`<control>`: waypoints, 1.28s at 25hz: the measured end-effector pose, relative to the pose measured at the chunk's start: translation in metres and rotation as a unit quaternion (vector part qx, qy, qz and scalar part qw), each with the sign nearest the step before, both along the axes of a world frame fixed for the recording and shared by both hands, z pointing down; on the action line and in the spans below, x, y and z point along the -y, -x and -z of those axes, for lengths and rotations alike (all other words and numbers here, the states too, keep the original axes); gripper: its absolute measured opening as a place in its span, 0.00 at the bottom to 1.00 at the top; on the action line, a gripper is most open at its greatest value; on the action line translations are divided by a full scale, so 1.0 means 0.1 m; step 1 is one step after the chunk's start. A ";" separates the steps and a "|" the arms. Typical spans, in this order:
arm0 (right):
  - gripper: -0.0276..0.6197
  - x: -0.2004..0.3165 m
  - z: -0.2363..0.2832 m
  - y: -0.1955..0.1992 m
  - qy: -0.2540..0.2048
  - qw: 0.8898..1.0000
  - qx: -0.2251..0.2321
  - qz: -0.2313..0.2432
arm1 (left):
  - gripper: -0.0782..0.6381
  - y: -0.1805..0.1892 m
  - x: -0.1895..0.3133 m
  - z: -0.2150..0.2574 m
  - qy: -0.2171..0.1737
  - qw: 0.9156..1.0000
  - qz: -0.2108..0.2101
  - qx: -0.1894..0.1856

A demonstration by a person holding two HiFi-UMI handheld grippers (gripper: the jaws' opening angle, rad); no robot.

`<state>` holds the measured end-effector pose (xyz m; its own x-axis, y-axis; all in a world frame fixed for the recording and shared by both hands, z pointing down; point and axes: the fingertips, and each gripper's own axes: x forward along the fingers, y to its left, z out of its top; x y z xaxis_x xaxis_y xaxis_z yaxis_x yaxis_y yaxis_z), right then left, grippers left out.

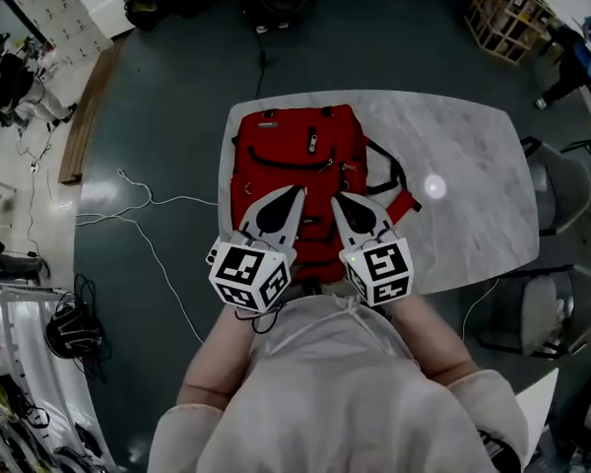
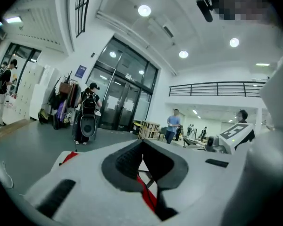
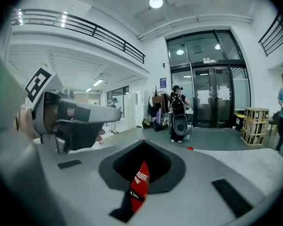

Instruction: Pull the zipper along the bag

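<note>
A red backpack point(image 1: 295, 146) lies flat on the marble table point(image 1: 473, 185), its top end away from me. Both grippers rest over its near end, side by side. My left gripper point(image 1: 297, 193) has its jaws together, and in the left gripper view a red strip of the bag point(image 2: 148, 197) runs between them. My right gripper point(image 1: 337, 201) is shut on a red pull tab point(image 3: 139, 180) with white print, which hangs between its jaws. The zipper track under the grippers is hidden by them.
Grey chairs point(image 1: 561, 185) stand along the table's right side. White cables point(image 1: 148, 215) trail over the dark floor on the left. A wooden crate point(image 1: 507, 3) sits at the back right. People stand by the glass doors point(image 3: 179, 112).
</note>
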<state>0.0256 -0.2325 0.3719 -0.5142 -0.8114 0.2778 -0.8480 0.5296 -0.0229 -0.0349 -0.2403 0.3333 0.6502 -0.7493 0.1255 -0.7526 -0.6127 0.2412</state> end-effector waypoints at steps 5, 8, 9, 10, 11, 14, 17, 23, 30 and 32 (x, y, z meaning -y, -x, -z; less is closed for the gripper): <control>0.08 -0.07 0.17 0.15 -0.017 1.000 0.007 -0.009 | 0.14 0.16 -0.08 0.15 -0.037 0.999 0.000 0.021; 0.08 -0.12 0.21 0.23 -0.025 1.000 -0.001 -0.012 | 0.14 0.23 -0.11 0.09 -0.026 0.999 -0.007 0.023; 0.08 -0.13 0.21 0.24 -0.027 1.000 -0.003 -0.015 | 0.14 0.25 -0.12 0.07 -0.023 0.999 -0.007 0.022; 0.08 -0.14 0.21 0.24 -0.029 0.999 -0.005 -0.018 | 0.14 0.27 -0.13 0.05 -0.022 0.999 -0.008 0.022; 0.08 -0.15 0.21 0.25 -0.030 0.999 -0.005 -0.021 | 0.14 0.28 -0.13 0.04 -0.022 0.999 -0.008 0.024; 0.08 -0.16 0.21 0.24 -0.029 0.999 -0.001 -0.036 | 0.14 0.33 -0.15 0.02 -0.030 0.999 -0.007 0.036; 0.08 -0.18 0.20 0.23 -0.028 0.998 0.000 -0.048 | 0.14 0.38 -0.16 0.00 -0.030 0.999 -0.008 0.036; 0.08 -0.21 0.25 0.22 -0.046 0.997 0.008 -0.067 | 0.14 0.44 -0.16 0.03 -0.038 0.999 -0.013 0.021; 0.08 -0.20 0.16 0.21 -0.030 0.996 0.021 -0.083 | 0.14 0.48 -0.16 -0.07 -0.029 0.999 -0.016 0.034; 0.08 -0.20 0.13 0.21 -0.024 0.996 0.025 -0.085 | 0.14 0.49 -0.17 -0.09 -0.027 0.999 -0.017 0.035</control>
